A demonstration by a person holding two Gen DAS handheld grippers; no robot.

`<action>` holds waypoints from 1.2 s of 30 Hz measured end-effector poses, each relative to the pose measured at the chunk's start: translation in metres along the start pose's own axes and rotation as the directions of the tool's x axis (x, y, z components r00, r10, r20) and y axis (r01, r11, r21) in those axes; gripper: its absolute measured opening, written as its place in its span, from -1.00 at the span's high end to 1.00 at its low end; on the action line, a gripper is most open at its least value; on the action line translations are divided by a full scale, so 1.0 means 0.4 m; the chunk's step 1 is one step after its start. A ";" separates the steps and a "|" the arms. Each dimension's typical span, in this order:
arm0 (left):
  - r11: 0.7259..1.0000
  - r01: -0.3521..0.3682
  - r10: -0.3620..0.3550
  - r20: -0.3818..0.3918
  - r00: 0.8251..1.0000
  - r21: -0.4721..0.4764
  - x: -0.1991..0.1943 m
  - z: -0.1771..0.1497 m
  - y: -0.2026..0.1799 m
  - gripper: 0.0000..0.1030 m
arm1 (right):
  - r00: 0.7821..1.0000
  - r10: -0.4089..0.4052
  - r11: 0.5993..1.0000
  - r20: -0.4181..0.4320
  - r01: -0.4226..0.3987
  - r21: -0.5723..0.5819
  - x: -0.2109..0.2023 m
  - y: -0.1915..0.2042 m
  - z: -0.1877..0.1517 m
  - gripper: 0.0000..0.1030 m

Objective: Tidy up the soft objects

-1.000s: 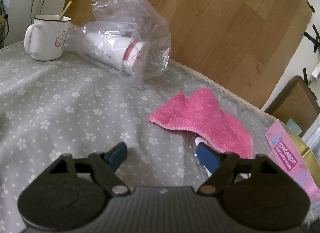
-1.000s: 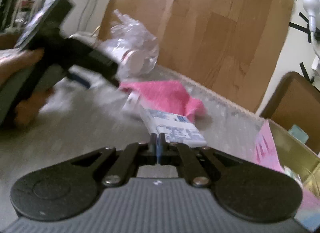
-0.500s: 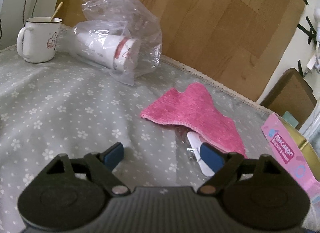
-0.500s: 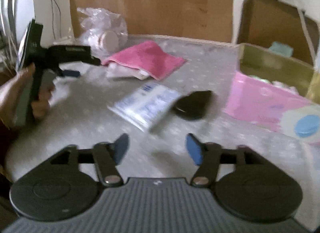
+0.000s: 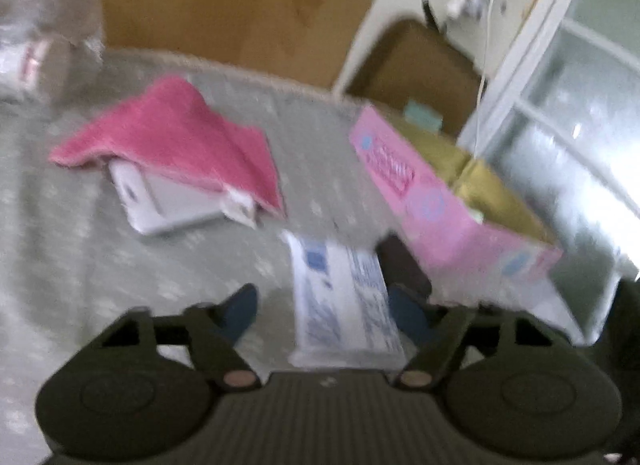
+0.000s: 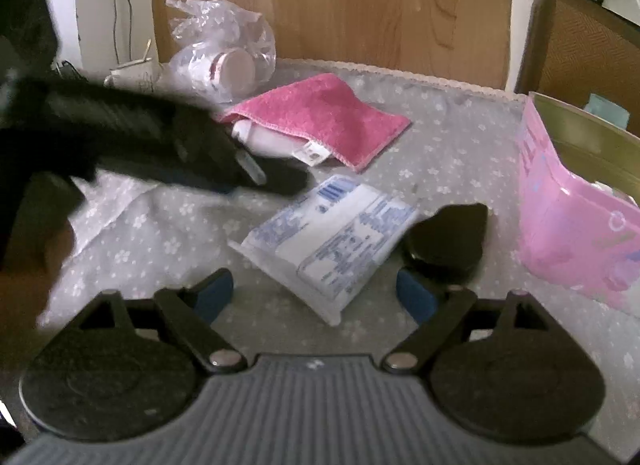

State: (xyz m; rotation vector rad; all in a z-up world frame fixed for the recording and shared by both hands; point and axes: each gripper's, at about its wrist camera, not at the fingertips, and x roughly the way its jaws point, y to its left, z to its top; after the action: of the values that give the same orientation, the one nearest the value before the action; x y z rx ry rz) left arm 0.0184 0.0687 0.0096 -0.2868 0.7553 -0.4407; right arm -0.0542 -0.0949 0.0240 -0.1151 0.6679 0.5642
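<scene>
Floral tablecloth (image 6: 460, 137): left gripper (image 5: 324, 307) closing astride packet (image 5: 340, 297).

- Pink terry cloth (image 6: 320, 113): fuzzy, matt pile with a stitched edge.
- Grey tablecloth with small white flowers (image 6: 460, 153) over the surface: thin, matt woven fabric, slightly creased.
- White-and-blue printed soft packet (image 6: 332, 241): smooth plastic film with a faint sheen.
- Clear crinkled plastic bag (image 6: 224, 37): glossy, wrinkled.
- Pink printed cardboard box (image 6: 568, 225): smooth outside, gold lining inside.
- Brown wood-grain panel (image 6: 360, 5): smooth, low sheen.
</scene>
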 end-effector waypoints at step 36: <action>0.929 -0.130 0.119 0.054 0.991 0.346 0.356 0.263 -0.472 -0.31 | 0.932 -0.331 0.885 0.149 0.252 0.391 -0.091 -0.537 0.110 -0.26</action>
State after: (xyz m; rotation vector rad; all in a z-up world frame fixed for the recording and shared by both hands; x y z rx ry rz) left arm 0.1321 -0.1546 0.0744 0.0871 0.6462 -0.4397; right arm 0.0606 -0.2806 0.0647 0.1918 0.5238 0.1480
